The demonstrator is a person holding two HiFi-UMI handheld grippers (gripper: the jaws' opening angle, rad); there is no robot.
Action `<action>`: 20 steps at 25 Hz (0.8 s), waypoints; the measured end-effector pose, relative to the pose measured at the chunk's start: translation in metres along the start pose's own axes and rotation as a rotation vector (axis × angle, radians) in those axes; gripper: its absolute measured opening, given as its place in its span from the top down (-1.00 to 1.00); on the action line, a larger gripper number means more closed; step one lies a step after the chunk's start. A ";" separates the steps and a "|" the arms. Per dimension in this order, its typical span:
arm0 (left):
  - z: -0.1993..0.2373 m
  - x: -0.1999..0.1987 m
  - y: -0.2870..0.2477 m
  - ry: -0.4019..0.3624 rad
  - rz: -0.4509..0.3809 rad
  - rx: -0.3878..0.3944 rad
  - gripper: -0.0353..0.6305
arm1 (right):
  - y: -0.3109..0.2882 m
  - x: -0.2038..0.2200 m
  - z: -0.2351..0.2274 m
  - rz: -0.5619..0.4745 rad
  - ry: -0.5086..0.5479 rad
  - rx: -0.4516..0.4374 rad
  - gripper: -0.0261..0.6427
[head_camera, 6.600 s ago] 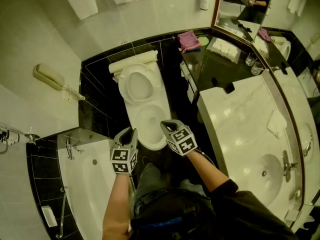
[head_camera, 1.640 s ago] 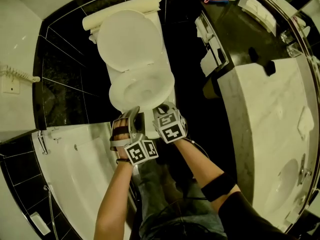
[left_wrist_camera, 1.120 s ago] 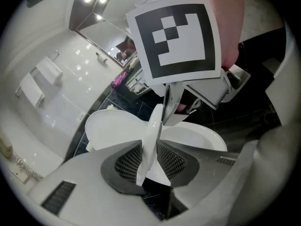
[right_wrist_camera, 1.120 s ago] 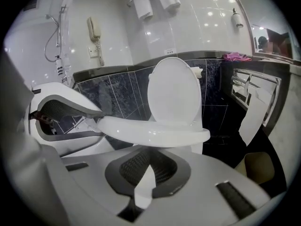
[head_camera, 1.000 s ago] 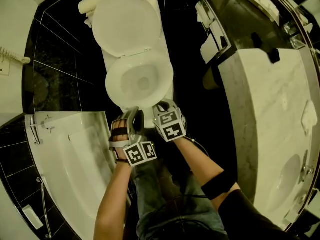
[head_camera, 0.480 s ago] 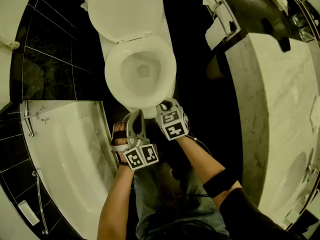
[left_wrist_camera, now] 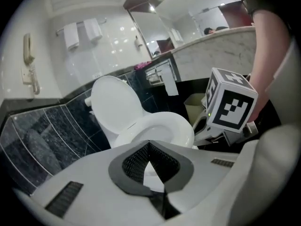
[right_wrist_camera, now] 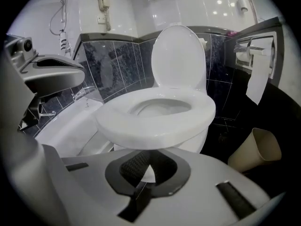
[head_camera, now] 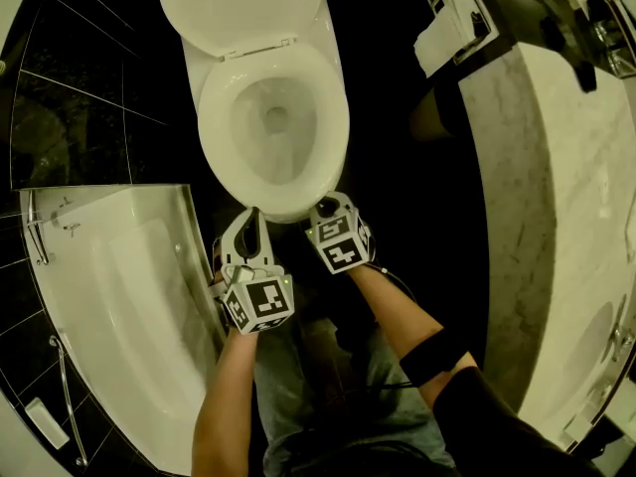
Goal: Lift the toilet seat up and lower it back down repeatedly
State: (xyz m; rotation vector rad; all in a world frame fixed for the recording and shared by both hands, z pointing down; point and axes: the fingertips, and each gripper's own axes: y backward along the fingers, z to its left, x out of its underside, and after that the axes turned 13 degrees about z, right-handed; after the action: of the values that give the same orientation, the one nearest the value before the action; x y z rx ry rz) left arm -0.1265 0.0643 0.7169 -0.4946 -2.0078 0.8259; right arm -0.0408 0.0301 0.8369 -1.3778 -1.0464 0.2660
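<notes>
Dark floor (head_camera: 383,167) carries the white toilet (head_camera: 273,117), a tan bin (right_wrist_camera: 254,152) just beside it, bathtub (head_camera: 109,306) opposite.

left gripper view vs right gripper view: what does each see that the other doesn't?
Only the left gripper view: a black-and-white marker cube and the person's arm. Only the right gripper view: the white bathtub and a thin shower hose. Both: the white toilet with lid up and seat down, the cream wall phone, and the hanging toilet paper.
</notes>
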 end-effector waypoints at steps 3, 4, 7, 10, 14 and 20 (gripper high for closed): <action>0.009 0.013 -0.004 0.071 0.020 0.012 0.88 | -0.014 0.014 -0.001 0.059 -0.004 0.007 0.88; 0.013 0.016 -0.005 0.088 0.024 0.015 0.88 | -0.018 0.018 -0.001 0.081 -0.005 0.009 0.88; 0.020 0.021 -0.007 0.125 0.029 0.021 0.88 | -0.031 0.032 -0.001 0.155 -0.011 0.009 0.88; 0.025 0.024 -0.009 0.159 0.034 0.026 0.88 | -0.043 0.058 -0.001 0.232 -0.036 -0.004 0.88; 0.030 0.026 -0.011 0.194 0.038 0.030 0.88 | -0.033 0.046 -0.005 0.189 -0.022 0.012 0.88; 0.029 0.026 -0.007 0.243 0.055 0.054 0.88 | -0.010 0.023 -0.011 0.146 -0.012 0.027 0.88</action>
State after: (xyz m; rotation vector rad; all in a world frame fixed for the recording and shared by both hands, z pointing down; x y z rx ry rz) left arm -0.1649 0.0650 0.7257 -0.5924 -1.7510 0.8107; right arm -0.0246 0.0366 0.8575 -1.4323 -0.9503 0.3953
